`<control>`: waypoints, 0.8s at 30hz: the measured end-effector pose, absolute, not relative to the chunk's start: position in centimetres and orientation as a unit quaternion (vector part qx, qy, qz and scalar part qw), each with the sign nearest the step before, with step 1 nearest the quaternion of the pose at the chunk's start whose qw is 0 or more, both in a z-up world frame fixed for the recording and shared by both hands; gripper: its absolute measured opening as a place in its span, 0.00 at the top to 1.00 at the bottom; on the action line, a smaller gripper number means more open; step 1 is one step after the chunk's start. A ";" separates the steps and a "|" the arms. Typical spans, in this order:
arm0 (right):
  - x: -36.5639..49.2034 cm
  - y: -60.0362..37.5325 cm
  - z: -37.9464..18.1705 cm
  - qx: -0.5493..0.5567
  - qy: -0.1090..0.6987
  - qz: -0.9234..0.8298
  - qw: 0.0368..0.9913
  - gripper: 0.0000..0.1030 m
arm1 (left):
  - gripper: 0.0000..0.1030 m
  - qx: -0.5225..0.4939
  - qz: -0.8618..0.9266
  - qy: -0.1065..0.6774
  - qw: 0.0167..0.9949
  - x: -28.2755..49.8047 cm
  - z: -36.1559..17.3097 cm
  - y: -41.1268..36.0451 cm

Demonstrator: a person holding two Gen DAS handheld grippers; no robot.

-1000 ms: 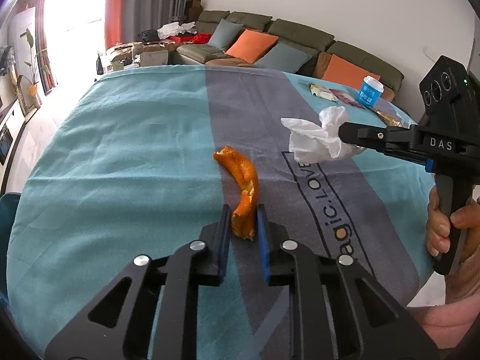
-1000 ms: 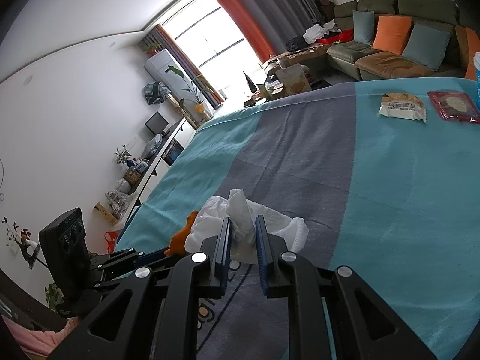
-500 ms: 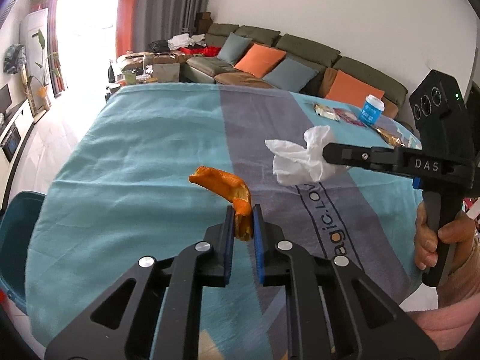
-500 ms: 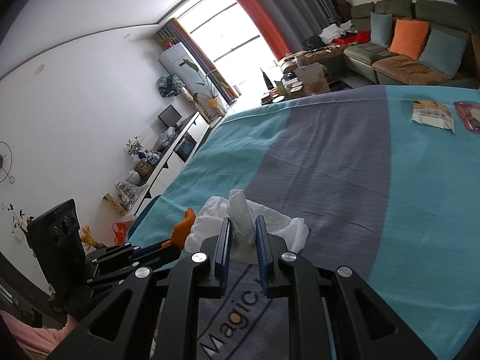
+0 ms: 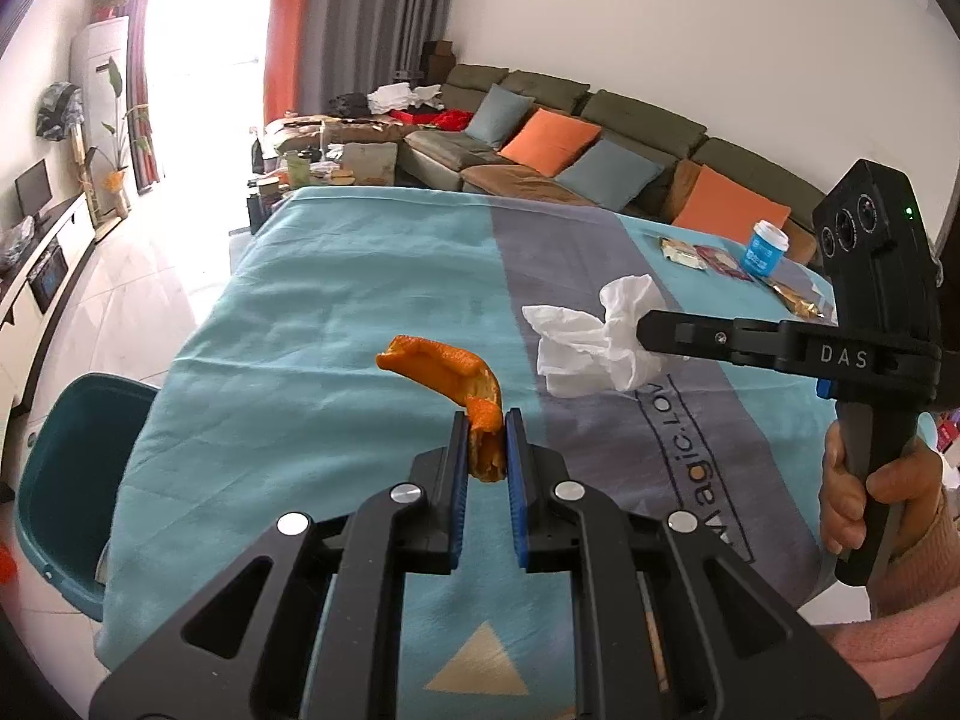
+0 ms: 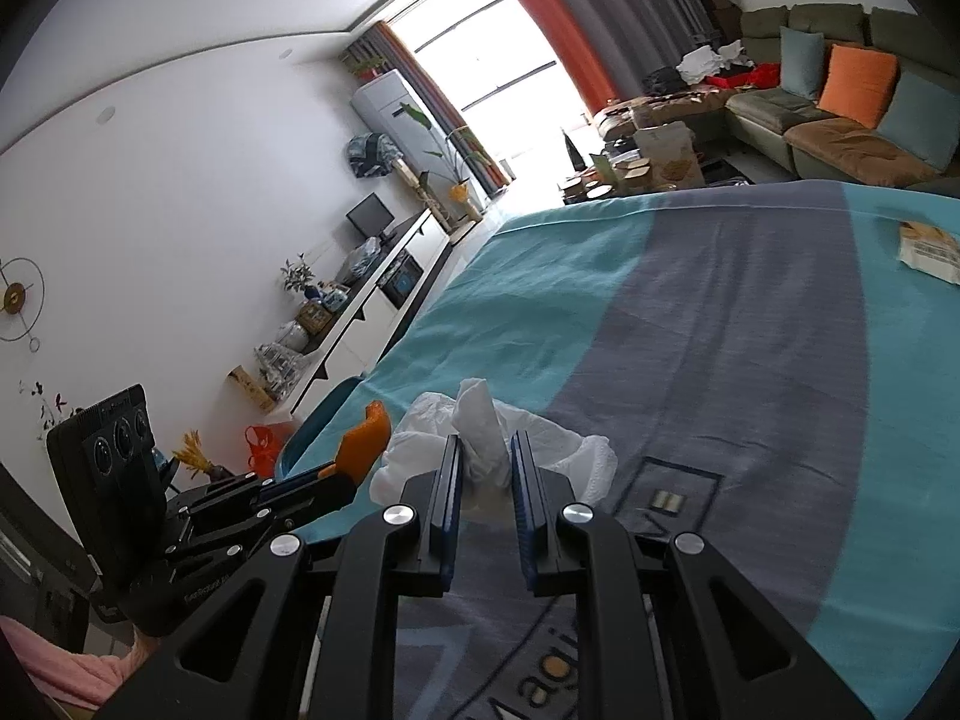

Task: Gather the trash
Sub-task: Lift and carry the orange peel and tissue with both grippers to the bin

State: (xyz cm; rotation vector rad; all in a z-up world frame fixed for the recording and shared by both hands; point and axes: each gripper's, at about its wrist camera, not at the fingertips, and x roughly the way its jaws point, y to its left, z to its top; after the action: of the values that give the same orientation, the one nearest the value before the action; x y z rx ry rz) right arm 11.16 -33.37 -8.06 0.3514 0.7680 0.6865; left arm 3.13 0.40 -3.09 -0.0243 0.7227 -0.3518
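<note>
We have the table (image 5: 336, 300) under its teal and grey cloth as the largest thing before us, and off its near left corner stands a dark teal bin (image 5: 54, 480), its rim just beside the cloth's edge. We count one bin, and we judge it to be where the trash goes.

The step in hand is the carry: both pieces are lifted clear of the tabletop and neither is dropped yet. Our left gripper (image 5: 486, 450) is clenched on the lower end of one orange peel (image 5: 444, 369), which curls up and away to the left over the near left part of the tabletop. Our right gripper (image 6: 485, 474) is clamped on one crumpled white tissue (image 6: 480, 432), whose folds bulge out on both sides of the jaws; in the left wrist view the tissue (image 5: 594, 336) hangs over the grey stripe, to the right of the peel and apart from it. The hand (image 5: 870, 492) holding the right gripper shows at the near right edge.

The next move, as we judge it, calls for swinging both grippers leftward past the table's left edge until each piece hangs over the bin's mouth, then letting go. The peel is nearer the bin, so it would likely go in first.

Near the far right corner more things lie: one blue cup (image 5: 765, 246) with a white lid, and beside it at least three flat snack wrappers (image 5: 681, 252); we cannot tell the exact count there.
</note>
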 end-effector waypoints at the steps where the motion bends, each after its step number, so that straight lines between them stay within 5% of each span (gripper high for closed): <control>1: 11.1 -33.1 -8.0 0.166 0.366 0.329 0.855 0.85 | 0.88 -0.014 -0.169 0.351 0.921 3.0 -3.1 0.7; 24: 12.8 -25.2 -6.9 0.131 0.373 0.400 0.827 0.85 | 0.88 -0.044 -0.088 0.338 0.936 1.0 -2.2 8.1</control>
State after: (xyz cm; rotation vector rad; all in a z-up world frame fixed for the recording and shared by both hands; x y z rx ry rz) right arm 12.81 -25.17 -6.87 0.2780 0.7926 0.8497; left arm 0.98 8.10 -2.25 -0.0908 0.6905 -0.1790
